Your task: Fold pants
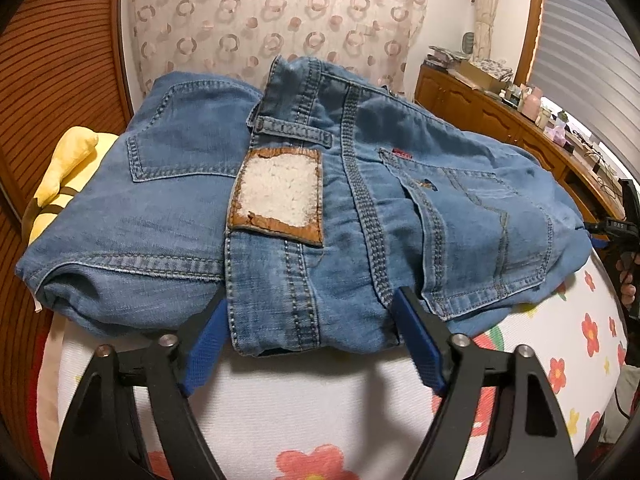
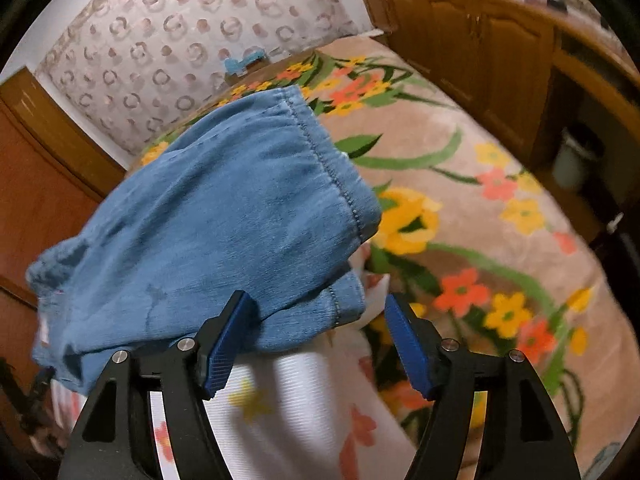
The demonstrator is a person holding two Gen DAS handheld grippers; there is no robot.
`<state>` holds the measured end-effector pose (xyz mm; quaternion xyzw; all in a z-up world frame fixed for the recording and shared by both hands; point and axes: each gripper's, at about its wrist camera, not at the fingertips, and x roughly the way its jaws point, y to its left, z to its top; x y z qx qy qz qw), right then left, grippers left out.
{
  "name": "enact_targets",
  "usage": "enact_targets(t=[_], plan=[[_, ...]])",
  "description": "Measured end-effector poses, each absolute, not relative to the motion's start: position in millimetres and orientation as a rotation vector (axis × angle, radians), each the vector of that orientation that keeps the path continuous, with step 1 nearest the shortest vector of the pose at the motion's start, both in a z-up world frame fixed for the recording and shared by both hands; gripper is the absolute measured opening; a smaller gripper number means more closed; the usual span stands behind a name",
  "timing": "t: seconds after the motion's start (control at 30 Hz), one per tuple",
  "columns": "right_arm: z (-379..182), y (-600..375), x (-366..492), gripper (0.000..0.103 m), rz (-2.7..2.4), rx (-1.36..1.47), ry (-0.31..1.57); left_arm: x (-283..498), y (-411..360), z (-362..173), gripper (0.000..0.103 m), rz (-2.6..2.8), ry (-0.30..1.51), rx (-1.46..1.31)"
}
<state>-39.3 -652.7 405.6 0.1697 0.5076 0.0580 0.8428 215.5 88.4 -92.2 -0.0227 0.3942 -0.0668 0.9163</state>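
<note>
In the left wrist view we saw the jeans lying folded on the flowered sheet, waistband nearest, a yellow plush toy beside them. Our left gripper stood spread, its blue pads flanking the waistband fold; whether they pressed it we could not tell.

In the right wrist view the hemmed leg end overhung the bed above a flowered rug. Our right gripper stood apart, clamping nothing.
</note>
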Motion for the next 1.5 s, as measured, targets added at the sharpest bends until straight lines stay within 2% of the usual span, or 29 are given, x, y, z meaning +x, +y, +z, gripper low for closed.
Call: enact_targets(t=[0.03, 0.1, 0.13, 0.2, 0.27, 0.37, 0.63, 0.7, 0.83, 0.87, 0.9, 1.0, 1.5], plan=[[404.3, -655.1, -37.5, 0.071, 0.136, 0.372, 1.076, 215.7, 88.5, -92.0, 0.075, -0.137, 0.811, -0.046], [400.5, -659.1, -34.2, 0.071, 0.166, 0.404, 1.080, 216.5, 88.8, -92.2, 0.066, -0.137, 0.814, -0.045], [398.4, -661.0, -32.6, 0.068, 0.179, 0.421, 1.083, 216.6, 88.8, -92.2, 0.065, -0.133, 0.818, -0.042], [395.6, -664.6, -28.8, 0.058, 0.192, 0.441, 1.080, 217.2, 89.7, -92.3, 0.064, -0.126, 0.821, -0.040], [401.5, -666.4, -29.2, 0.036, 0.184, 0.418, 1.058, 217.2, 90.3, -92.5, 0.064, -0.123, 0.826, -0.042], [411.0, -666.0, -34.0, 0.023, 0.187, 0.382, 1.016, 217.3, 91.5, -93.4, 0.064, -0.119, 0.829, -0.042], [434.1, -653.3, -54.7, 0.021, 0.220, 0.271, 0.873, 220.3, 92.6, -94.9, 0.063, -0.112, 0.829, -0.044], [432.3, -649.7, -56.8, 0.021, 0.226, 0.250, 0.867, 220.6, 94.6, -94.4, 0.052, -0.111, 0.824, -0.052], [427.8, -642.5, -60.0, 0.021, 0.231, 0.219, 0.860, 222.0, 100.5, -96.8, 0.041, -0.108, 0.826, -0.075], [426.3, -642.1, -61.7, 0.020, 0.233, 0.215, 0.855, 221.4, 101.8, -96.9, 0.037, -0.114, 0.824, -0.083], [427.6, -641.5, -62.5, 0.020, 0.235, 0.214, 0.852, 220.7, 101.9, -96.1, 0.028, -0.123, 0.820, -0.085], [432.9, -640.9, -66.0, 0.019, 0.233, 0.202, 0.836, 213.9, 95.6, -85.6, 0.019, -0.124, 0.778, -0.057], [493.2, -634.3, -110.7, 0.015, 0.275, 0.088, 0.666, 168.6, 105.7, 5.9, 0.016, -0.108, 0.538, -0.067]])
